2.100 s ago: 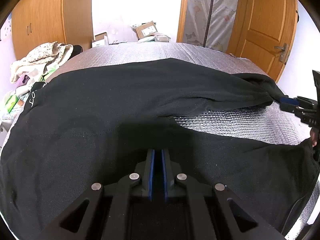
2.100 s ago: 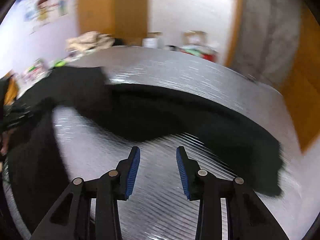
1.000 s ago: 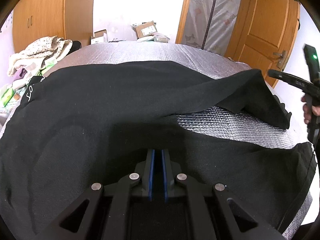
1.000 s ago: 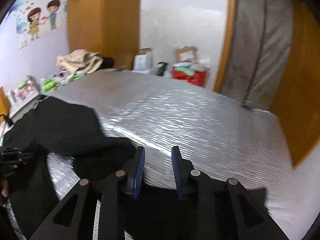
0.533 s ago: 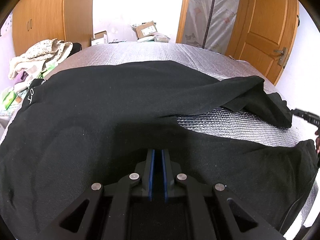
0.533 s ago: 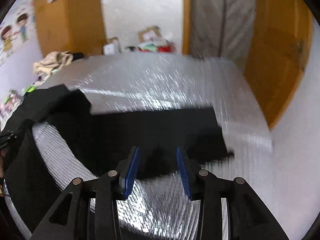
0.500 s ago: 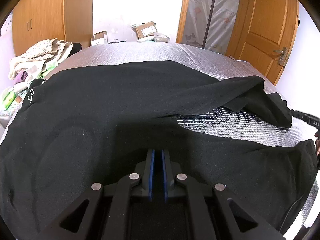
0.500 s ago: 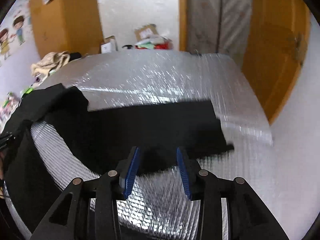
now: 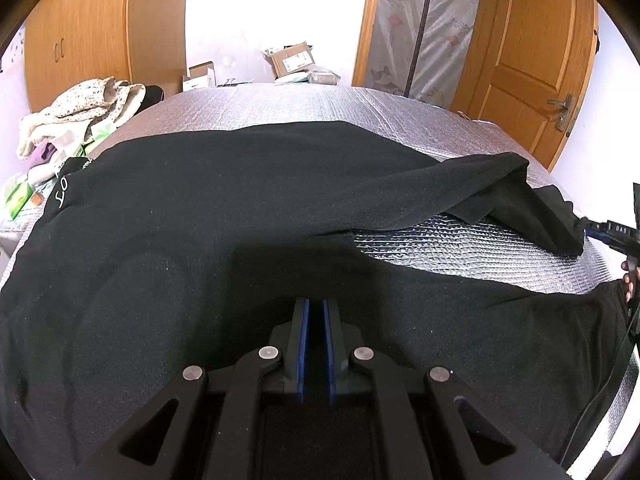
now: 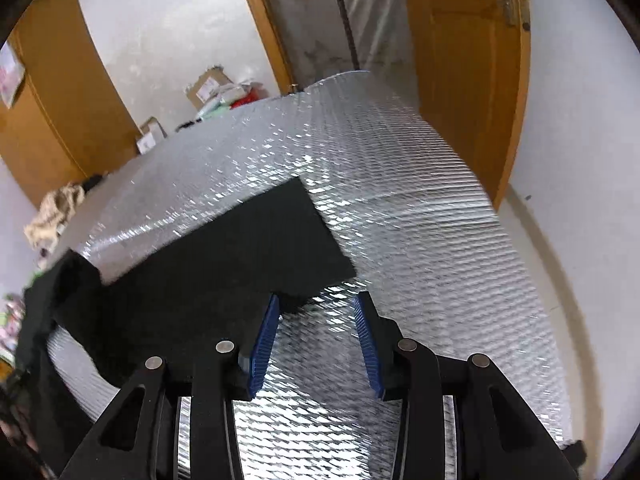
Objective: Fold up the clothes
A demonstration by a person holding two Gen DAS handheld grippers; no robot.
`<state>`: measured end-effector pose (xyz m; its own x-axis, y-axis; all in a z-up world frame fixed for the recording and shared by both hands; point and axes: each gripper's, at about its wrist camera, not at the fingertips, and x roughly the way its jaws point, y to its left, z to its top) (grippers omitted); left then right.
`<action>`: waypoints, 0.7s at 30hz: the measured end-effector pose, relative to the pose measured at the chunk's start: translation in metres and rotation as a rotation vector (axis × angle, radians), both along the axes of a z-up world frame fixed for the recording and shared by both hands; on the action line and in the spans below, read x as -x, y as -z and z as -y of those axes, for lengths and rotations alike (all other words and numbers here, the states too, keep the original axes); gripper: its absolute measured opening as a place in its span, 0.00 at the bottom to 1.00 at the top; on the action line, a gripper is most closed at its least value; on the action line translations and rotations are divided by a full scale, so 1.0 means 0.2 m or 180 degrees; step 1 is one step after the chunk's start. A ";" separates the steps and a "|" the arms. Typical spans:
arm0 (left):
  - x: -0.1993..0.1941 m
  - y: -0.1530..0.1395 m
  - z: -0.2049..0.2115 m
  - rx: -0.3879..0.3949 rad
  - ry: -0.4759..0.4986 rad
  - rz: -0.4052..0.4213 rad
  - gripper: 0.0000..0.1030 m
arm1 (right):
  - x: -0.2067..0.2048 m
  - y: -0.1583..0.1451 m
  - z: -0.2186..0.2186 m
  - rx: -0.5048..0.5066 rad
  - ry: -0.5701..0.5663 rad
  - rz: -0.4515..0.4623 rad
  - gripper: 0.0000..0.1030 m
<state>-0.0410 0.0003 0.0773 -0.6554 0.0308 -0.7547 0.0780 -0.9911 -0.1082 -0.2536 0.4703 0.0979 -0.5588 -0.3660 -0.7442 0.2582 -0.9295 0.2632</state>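
Fingers of the left gripper (image 9: pixel 314 346) sit nearly shut, seemingly pinning the black trousers (image 9: pixel 224 216) flat on the silver mat (image 9: pixel 472 240), while the right gripper (image 10: pixel 318 334), wide apart and empty, lines up on the leg cuff (image 10: pixel 298 276) for the fold.

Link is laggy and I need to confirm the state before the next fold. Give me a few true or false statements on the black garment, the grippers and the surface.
1. The black garment lies on a silver quilted mat. True.
2. The right gripper is clamped on the sleeve end. False: its jaws stand apart, with only a corner of the cloth at the left pad.
3. The left gripper has its jaws nearly together, down on the garment. True.
4. The garment is folded into a neat square. False: it is spread out, one sleeve lying across the mat.
5. The wooden door stands wide open. False: it looks shut.
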 end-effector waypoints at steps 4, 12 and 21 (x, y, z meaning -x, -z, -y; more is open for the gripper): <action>0.00 0.00 0.00 -0.0005 0.0001 -0.0001 0.06 | 0.04 0.01 0.05 0.0164 -0.0024 0.0080 0.39; 0.00 0.00 0.01 -0.0027 0.0003 -0.0001 0.06 | 0.03 -0.03 0.08 0.0536 -0.0012 0.0184 0.06; 0.01 -0.01 0.01 -0.0027 0.0007 0.0003 0.06 | -0.20 -0.31 -0.07 0.1336 0.0202 -0.0194 0.06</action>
